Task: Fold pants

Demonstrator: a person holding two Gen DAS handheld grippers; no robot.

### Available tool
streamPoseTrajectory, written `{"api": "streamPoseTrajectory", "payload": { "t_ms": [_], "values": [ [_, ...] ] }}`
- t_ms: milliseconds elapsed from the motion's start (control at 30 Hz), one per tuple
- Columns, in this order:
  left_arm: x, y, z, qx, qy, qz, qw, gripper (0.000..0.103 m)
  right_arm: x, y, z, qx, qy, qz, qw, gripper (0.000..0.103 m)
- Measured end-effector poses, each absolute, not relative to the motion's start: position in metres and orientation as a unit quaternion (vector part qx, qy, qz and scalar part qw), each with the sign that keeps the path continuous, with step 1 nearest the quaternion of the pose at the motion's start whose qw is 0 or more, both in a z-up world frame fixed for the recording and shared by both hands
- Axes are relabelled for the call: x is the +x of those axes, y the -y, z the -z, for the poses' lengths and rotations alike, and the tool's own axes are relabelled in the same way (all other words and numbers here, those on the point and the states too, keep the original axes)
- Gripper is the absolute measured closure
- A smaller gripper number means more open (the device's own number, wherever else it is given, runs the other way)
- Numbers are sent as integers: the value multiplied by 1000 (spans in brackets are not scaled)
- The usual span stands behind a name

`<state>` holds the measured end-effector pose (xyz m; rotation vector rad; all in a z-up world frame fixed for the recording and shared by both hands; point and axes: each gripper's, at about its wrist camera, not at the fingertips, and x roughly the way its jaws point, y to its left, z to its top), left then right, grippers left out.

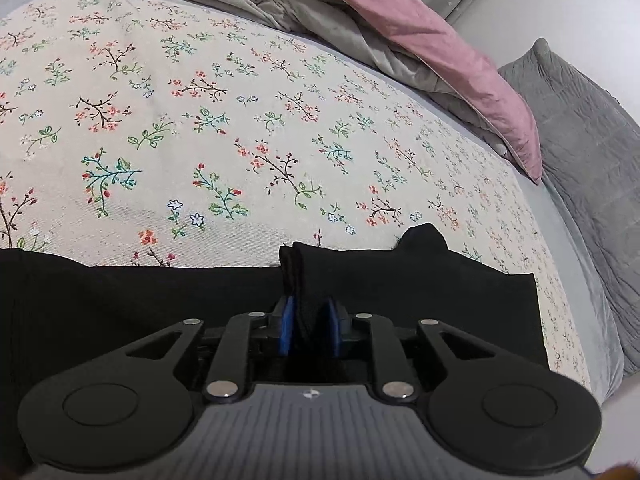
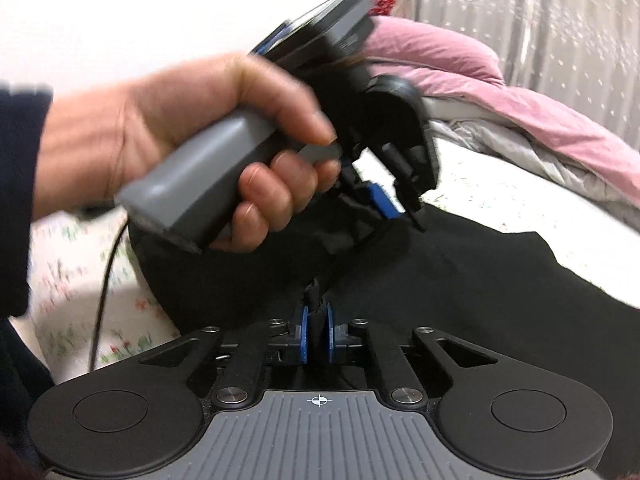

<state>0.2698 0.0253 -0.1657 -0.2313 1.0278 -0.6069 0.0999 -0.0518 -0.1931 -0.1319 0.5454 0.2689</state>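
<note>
Black pants (image 1: 120, 312) bunched between left gripper (image 1: 310, 330) pads, lower centre. Right gripper (image 2: 316, 334) pinching a fold. Lift both evenly, keep fabric taut.

Two grippers at work: the left gripper (image 2: 380, 200) and the right gripper (image 2: 317, 334). One hand (image 2: 168, 128) shows. One pair of black pants (image 1: 120, 304) on one flowered bedspread (image 1: 240, 120). One pink quilt (image 1: 440, 52), one grey pillow (image 1: 588, 132), one cable (image 2: 105, 280).
</note>
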Motion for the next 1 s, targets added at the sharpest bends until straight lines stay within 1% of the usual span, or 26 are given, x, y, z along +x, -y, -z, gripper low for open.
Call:
{"api": "streamPoseTrajectory", "payload": {
  "t_ms": [100,267,333,367,433,467,700,867,1000],
  "values": [
    [269,-23,166,-106,-484,289,819,70,96,67,182,-9,-265,-148,953,95],
    [268,-22,167,-97,-484,290,820,70,93,78,183,24,-283,-166,944,95],
    [267,-19,167,-91,-482,288,823,71,91,82,183,31,-278,-169,945,95],
    [266,-18,167,-86,-479,283,827,73,89,81,182,30,-272,-170,947,95],
    [262,-16,165,-82,-463,275,839,85,85,80,177,24,-260,-167,951,95],
    [259,-15,162,-80,-453,276,844,88,85,80,174,25,-256,-165,952,95],
    [249,-25,140,-85,-399,292,865,89,83,83,160,51,-232,-162,958,95],
    [247,-57,124,-109,-382,286,872,89,84,81,146,87,-220,-188,953,95],
    [250,-89,125,-108,-376,259,883,89,93,60,145,85,-218,-219,947,95]
  ]
}}
